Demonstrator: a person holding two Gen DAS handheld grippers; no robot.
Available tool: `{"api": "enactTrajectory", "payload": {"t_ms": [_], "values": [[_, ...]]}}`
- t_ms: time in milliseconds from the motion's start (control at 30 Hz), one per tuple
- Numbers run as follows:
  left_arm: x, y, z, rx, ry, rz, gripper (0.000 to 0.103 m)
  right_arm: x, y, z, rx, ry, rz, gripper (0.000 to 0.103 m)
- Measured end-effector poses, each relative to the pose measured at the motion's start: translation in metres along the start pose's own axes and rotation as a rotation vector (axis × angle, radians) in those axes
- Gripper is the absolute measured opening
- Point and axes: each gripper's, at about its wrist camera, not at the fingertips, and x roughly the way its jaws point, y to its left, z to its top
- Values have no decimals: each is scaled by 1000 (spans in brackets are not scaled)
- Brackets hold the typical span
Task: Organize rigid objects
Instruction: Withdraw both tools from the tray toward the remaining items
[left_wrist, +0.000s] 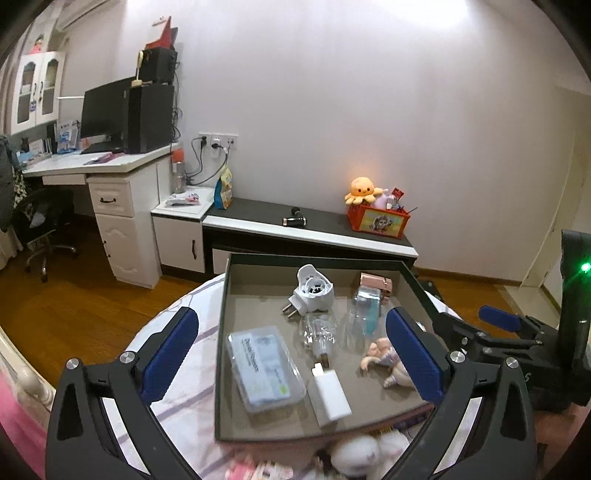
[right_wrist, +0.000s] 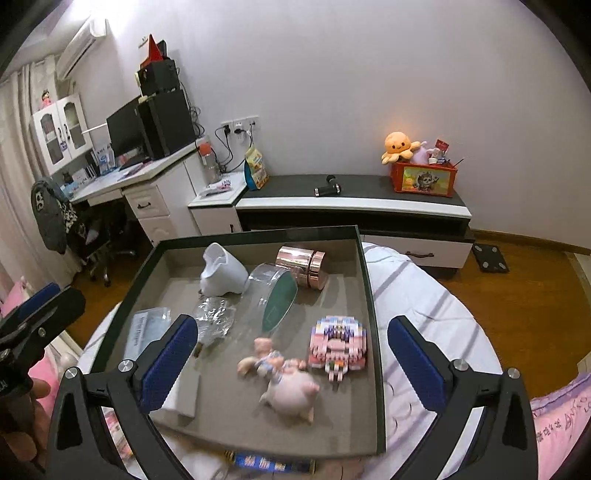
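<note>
A dark-rimmed tray (left_wrist: 221, 332) (right_wrist: 373, 314) with a grey floor lies on a bed. It holds a white plug-in device (left_wrist: 314, 293) (right_wrist: 221, 275), a clear plastic case (left_wrist: 264, 367), a white charger block (left_wrist: 330, 397), a clear cylinder with teal lid (right_wrist: 275, 299), a rose-gold jar (right_wrist: 303, 266), a pig figurine (right_wrist: 288, 380) (left_wrist: 382, 356) and a pink brick model (right_wrist: 338, 345). My left gripper (left_wrist: 291, 363) is open above the tray's near part. My right gripper (right_wrist: 291, 363) is open above the figurine and empty.
The bed has a white and purple striped sheet (right_wrist: 424, 295). Soft toys (left_wrist: 364, 456) lie by the tray's near edge. Beyond stand a low dark-topped cabinet (right_wrist: 351, 192) with a red box (right_wrist: 424, 177) and a desk (left_wrist: 92, 162) with a monitor.
</note>
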Motion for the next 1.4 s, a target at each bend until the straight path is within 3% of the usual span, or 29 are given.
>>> {"api": "enactTrajectory", "payload": {"t_ms": [400,667,1133,1400], "values": [[-85,2,-13,5,-88,16,103,-90,21,-15,-16,-123,7,103],[-135,9,-36,-3,-132,43,103,-150,27,-45,-25,-197,6,103],[-165,10,-92,-27,-63,29,103,-175,30,-106,-16,-143,-6,103],[-175,0,-98,-7,-73,24,103,-184,32,-118,-11,-139,-12,103]]}}
